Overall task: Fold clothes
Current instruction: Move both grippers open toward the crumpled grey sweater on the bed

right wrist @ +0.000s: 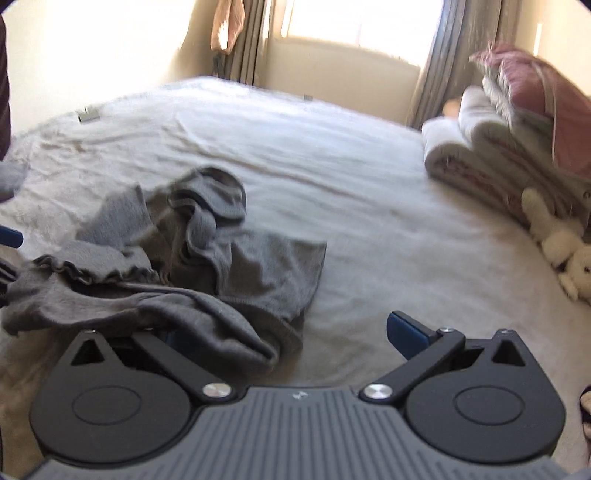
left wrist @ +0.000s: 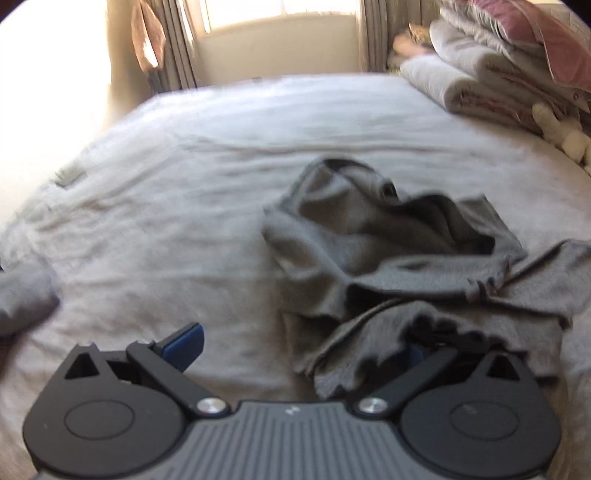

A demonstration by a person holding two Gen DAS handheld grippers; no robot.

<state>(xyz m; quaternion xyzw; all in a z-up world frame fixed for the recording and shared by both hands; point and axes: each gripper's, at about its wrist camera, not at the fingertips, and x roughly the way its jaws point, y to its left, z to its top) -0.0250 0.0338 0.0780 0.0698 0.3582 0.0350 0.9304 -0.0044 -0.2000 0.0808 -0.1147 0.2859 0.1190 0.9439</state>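
Left gripper (left wrist: 295, 343) spread wide, gripping nothing; left blue pad (left wrist: 184, 345) clear over white bedsheet (left wrist: 184, 184), right finger hidden under ruffled hem of crumpled grey garment (left wrist: 388, 251). Garment mid-bed, between both grippers. Right gripper (right wrist: 291, 332) spread wide, empty; left finger under garment (right wrist: 207, 258) edge, right blue pad (right wrist: 406, 334) over bare sheet. Folded blankets (right wrist: 480, 147), plush toy (right wrist: 565, 251) far right.

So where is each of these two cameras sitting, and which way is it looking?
Left wrist: on the left gripper, looking forward and down over the bed; its open fingers show, the grey garment draped over one.
Right wrist: on the right gripper, facing the same way; open fingers, garment over one.
Shared: the garment, folded bedding, soft toy, window.
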